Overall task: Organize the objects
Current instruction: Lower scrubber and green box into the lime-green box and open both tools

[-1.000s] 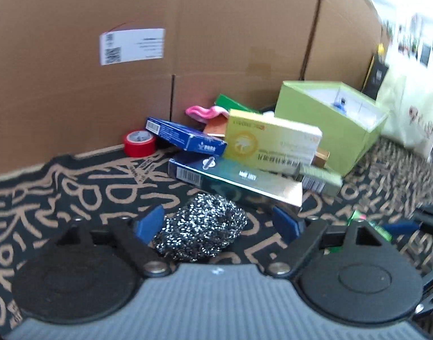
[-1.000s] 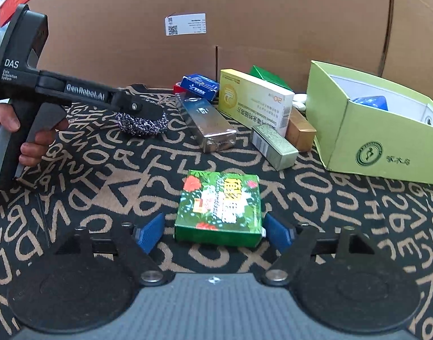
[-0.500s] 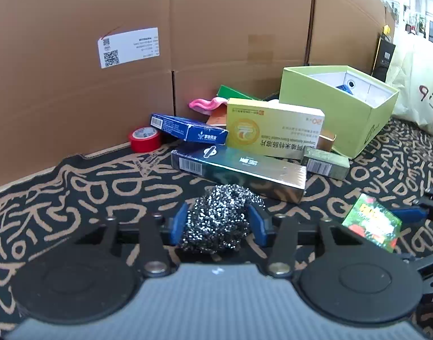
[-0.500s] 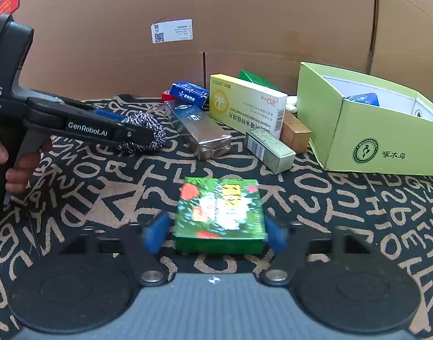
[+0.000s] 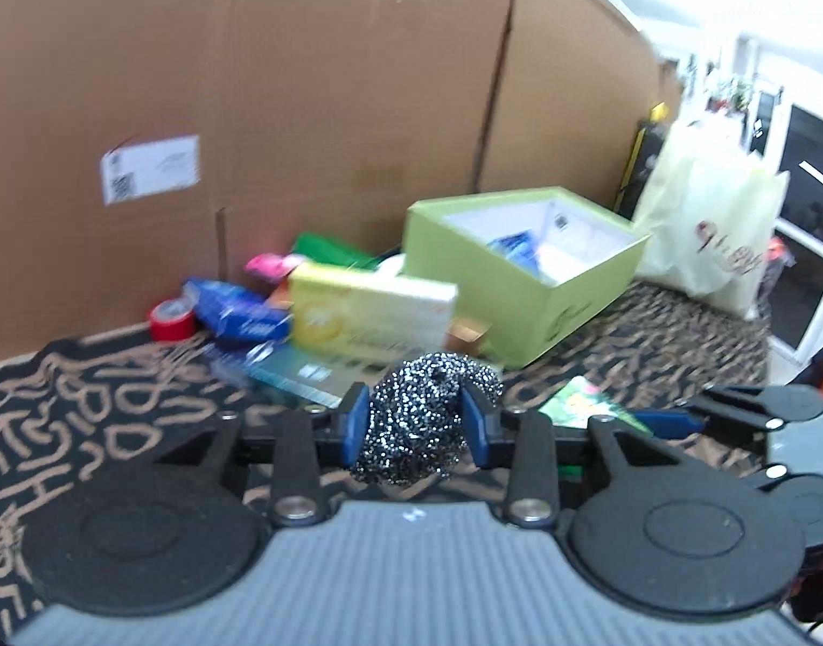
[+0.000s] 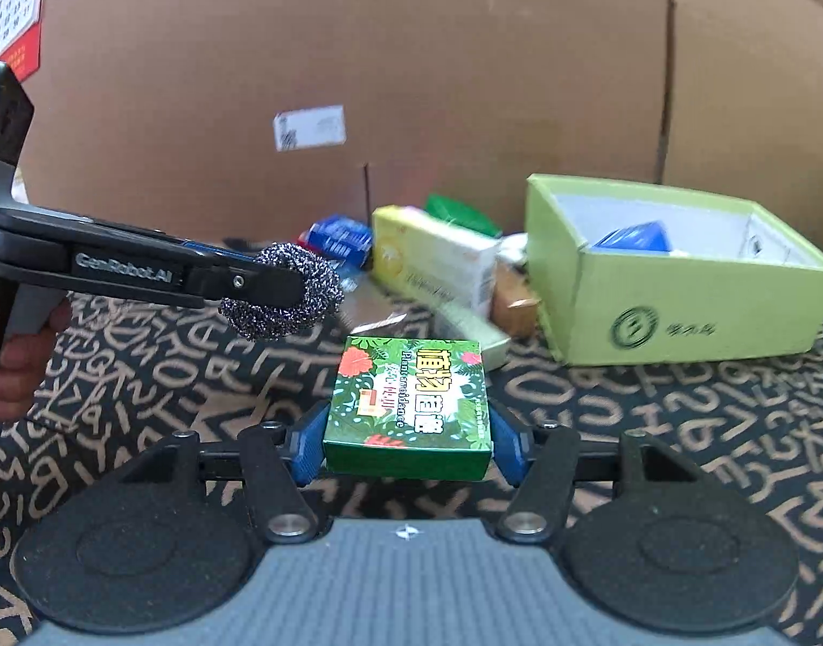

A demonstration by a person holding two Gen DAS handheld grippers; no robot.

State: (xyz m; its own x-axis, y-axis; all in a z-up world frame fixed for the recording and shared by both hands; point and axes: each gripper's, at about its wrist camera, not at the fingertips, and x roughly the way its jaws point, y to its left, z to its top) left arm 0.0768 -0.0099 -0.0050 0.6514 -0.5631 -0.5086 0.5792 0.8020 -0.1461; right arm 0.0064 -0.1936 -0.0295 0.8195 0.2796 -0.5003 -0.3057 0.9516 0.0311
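My left gripper (image 5: pixel 416 425) is shut on a steel wool scourer (image 5: pixel 419 420) and holds it above the patterned cloth; the scourer also shows in the right wrist view (image 6: pixel 304 290). My right gripper (image 6: pixel 409 444) is shut on a green floral box (image 6: pixel 409 401), lifted off the cloth; that box shows in the left wrist view (image 5: pixel 578 408). An open lime-green box (image 6: pixel 681 301) stands at the right with a blue item inside; it also shows in the left wrist view (image 5: pixel 524 269).
A pile of cartons lies by the cardboard wall (image 6: pixel 411 81): a yellow box (image 5: pixel 368 317), a blue box (image 5: pixel 239 312), a teal box (image 5: pixel 298 371), a red tape roll (image 5: pixel 172 320). A white plastic bag (image 5: pixel 708 226) stands at the far right.
Both grippers closed on their objects and lifted them: the left raised the scourer, the right raised the green floral box. Both views now sit higher over the cloth.
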